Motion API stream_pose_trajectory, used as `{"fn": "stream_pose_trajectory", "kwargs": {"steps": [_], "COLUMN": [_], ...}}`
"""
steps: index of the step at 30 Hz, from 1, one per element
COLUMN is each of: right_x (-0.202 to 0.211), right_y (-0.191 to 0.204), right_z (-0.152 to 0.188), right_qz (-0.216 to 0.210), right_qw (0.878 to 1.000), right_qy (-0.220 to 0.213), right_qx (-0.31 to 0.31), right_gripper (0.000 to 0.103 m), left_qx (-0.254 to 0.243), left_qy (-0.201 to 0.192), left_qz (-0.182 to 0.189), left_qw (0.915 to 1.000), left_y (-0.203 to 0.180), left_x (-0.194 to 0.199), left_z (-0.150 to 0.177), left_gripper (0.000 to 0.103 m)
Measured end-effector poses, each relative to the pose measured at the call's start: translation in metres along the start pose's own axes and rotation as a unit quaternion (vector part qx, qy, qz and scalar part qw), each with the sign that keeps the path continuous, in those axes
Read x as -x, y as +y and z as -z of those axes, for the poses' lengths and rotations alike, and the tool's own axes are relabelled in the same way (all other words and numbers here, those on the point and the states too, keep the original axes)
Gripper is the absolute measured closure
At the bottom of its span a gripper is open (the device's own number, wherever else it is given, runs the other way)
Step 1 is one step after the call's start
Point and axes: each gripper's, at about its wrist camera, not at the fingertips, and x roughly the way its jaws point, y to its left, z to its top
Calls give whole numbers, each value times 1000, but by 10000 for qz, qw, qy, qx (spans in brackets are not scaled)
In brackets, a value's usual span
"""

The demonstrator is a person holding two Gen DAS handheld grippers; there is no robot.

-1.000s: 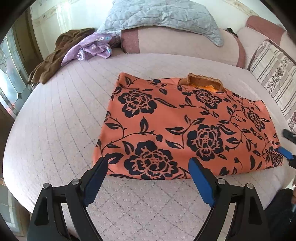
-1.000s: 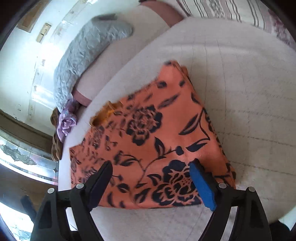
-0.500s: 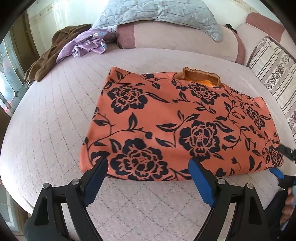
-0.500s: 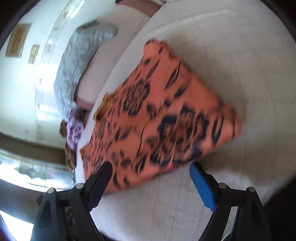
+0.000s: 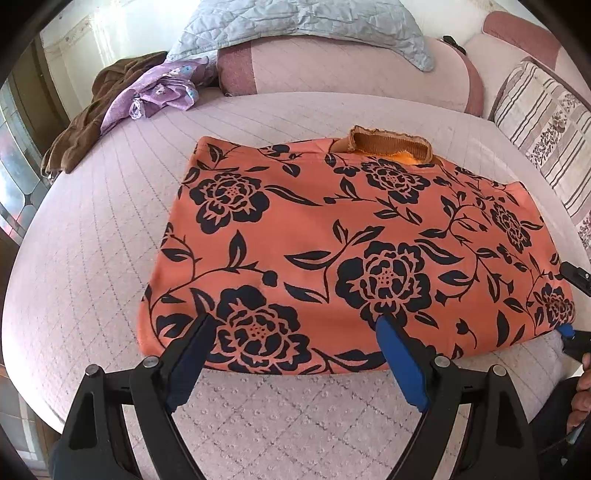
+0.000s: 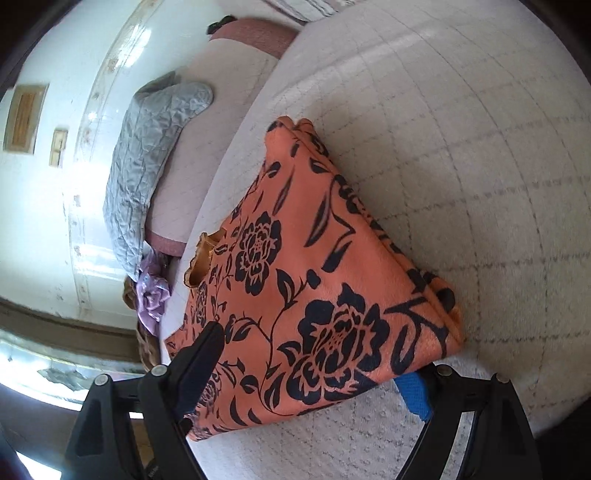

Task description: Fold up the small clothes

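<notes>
Comparing with the view a second ago, the left gripper (image 5: pixel 295 341) has closed in on the near hem of the orange floral garment (image 5: pixel 354 251): its fingertips, formerly short of the edge, now overlap the cloth in the left wrist view. Its fingers stand wide apart and hold nothing. The right gripper (image 6: pixel 314 363) has swung from a square view over the garment to a steeply tilted one at the garment's corner — one blue pad (image 6: pixel 413 397) sits beneath the cloth edge, the dark finger (image 6: pixel 201 354) lies over the top. The jaws are spread wide, straddling the corner without clamping it. From the left wrist view the right gripper's tips show at the far right edge, either side of the same corner.

The garment lies folded flat in a rough rectangle in the middle of the bed (image 5: pixel 92 240), its ribbed collar (image 5: pixel 391 142) showing at the far edge.

The bed has a pale pink quilted cover. At the head: a grey quilted pillow (image 5: pixel 295 22) on a pink bolster (image 5: pixel 351 81), a striped cushion (image 5: pixel 543 125) to the right. A purple cloth (image 5: pixel 162 88) and a brown garment (image 5: pixel 81 125) lie heaped at the far left edge — well apart from the folded piece.
</notes>
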Motion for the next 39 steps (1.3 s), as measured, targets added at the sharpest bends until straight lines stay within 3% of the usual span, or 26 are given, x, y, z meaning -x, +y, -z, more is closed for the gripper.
{"fn": "stream_pose_trajectory", "kwargs": {"steps": [6, 12, 18, 19, 21, 23, 25, 29, 31, 32, 33, 34, 35, 37, 39], "right_x": [-4, 1, -2, -3, -3, -1, 2, 10, 7, 4, 1, 0, -2, 2, 14], "right_y": [15, 5, 7, 8, 9, 9, 10, 9, 5, 1, -2, -1, 2, 16, 43], "right_z": [3, -1, 0, 0, 0, -1, -2, -5, -7, -9, -10, -11, -13, -12, -4], "right_qz": [619, 358, 498, 521, 546, 503, 477, 476, 520, 476, 411, 464, 706, 879, 1243], "right_qw": [9953, 9982, 9964, 9960, 9958, 9965, 9970, 9966, 9970, 9976, 9981, 9979, 9960, 9925, 9801], "right_qy": [-104, -112, -187, -198, -199, -198, -178, -338, -324, -306, -283, -260, -151, -145, -442], "right_qx": [738, 475, 663, 697, 701, 633, 590, 573, 474, 405, 352, 374, 524, 837, 1485], "right_gripper": [27, 26, 25, 25, 25, 25, 25, 26, 25, 26, 38, 53, 78, 83, 85], "left_qx": [-4, 53, -18, -101, -555, -632, -530, -272, -323, -503, -677, -838, -866, -846, -823], "left_qy": [75, -121, -316, -287, 169, 39, 57, -456, -398, -156, 88, 77, -111, -156, -76], "left_qz": [-10, 74, 199, 180, -228, -373, -165, 146, 243, 138, -19, -165, -235, -203, -107], "left_qw": [10000, 9999, 9993, 9994, 9981, 9973, 9984, 9985, 9984, 9985, 9977, 9963, 9959, 9961, 9965], "left_y": [-4, -12, -31, -35, -52, -56, -55, -54, -58, -65, -71, -76, -77, -76, -74], "left_x": [-10, -9, -17, -23, -54, -58, -49, -22, -27, -41, -55, -63, -61, -60, -58], "left_z": [-2, -10, -22, -21, -17, -13, -16, -26, -26, -25, -21, -16, -14, -12, -13], "left_gripper": [15, 15, 15, 14, 14, 11, 12, 12, 12, 12, 12, 7, 4, 4, 4]}}
